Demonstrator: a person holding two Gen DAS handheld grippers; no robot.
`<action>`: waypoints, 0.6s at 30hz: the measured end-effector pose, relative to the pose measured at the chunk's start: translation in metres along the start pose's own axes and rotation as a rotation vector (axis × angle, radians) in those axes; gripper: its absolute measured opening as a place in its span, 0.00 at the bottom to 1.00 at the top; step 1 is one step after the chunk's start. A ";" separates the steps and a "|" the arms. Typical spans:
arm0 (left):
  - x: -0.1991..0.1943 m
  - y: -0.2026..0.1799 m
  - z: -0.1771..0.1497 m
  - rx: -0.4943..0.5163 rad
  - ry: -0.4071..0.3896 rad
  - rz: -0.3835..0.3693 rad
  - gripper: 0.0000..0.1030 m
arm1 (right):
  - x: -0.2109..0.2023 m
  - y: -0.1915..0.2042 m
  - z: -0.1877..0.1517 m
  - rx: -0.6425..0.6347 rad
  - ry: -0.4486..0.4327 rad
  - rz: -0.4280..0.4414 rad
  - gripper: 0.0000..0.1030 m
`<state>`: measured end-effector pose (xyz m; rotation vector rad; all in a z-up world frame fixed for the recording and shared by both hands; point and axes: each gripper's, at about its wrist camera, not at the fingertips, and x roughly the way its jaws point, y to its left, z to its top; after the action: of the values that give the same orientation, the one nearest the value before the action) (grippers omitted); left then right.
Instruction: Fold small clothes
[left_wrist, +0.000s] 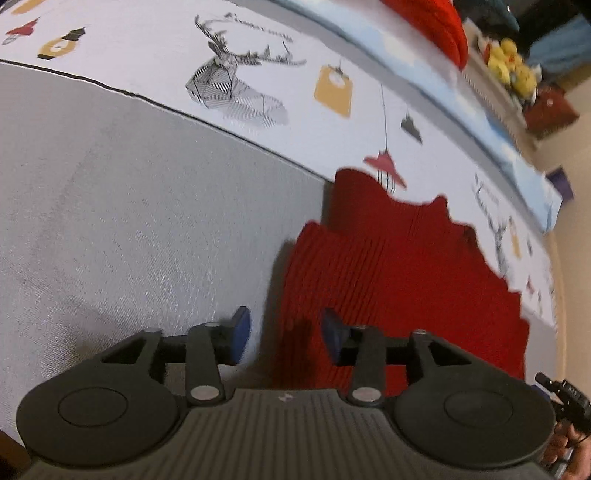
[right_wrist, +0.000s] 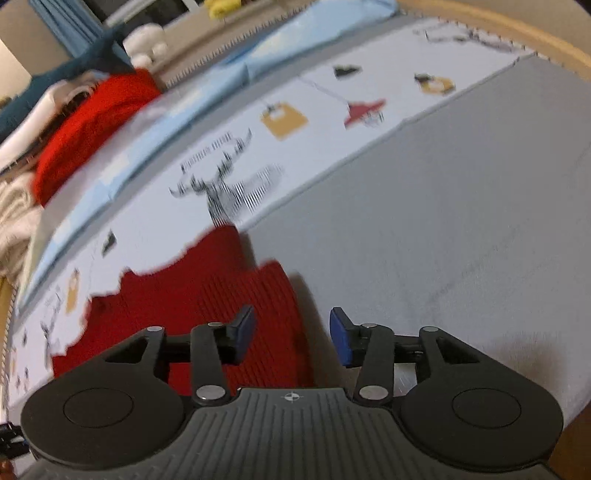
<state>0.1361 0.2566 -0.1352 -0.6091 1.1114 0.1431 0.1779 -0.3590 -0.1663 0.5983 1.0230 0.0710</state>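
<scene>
A red knitted garment (left_wrist: 388, 280) lies flat on a grey cloth (left_wrist: 129, 229), partly over a white patterned strip. In the left wrist view it is ahead and to the right. My left gripper (left_wrist: 284, 338) is open and empty, hovering over the garment's left edge. In the right wrist view the same garment (right_wrist: 207, 306) lies ahead and to the left. My right gripper (right_wrist: 291, 338) is open and empty, over the garment's right edge. Each garment edge sits between blue pads (right_wrist: 341, 338) without contact that I can see.
The white strip with deer and lantern prints (left_wrist: 229, 81) runs along the far side, with a light blue sheet (right_wrist: 229, 85) beyond it. A pile of red (right_wrist: 92, 129), white and teal clothes lies at the back. Yellow toys (left_wrist: 511, 64) sit on a far shelf.
</scene>
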 end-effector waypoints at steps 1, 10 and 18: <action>0.003 -0.001 -0.002 0.005 0.009 0.005 0.49 | 0.005 -0.002 -0.004 -0.002 0.025 -0.007 0.49; 0.020 -0.012 -0.002 0.039 0.037 0.026 0.49 | 0.034 0.017 -0.018 -0.100 0.133 -0.015 0.23; 0.001 -0.037 -0.002 0.182 -0.074 0.011 0.11 | 0.011 0.033 -0.012 -0.148 0.001 0.001 0.11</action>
<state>0.1499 0.2246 -0.1218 -0.4316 1.0435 0.0722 0.1813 -0.3224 -0.1632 0.4640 1.0086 0.1466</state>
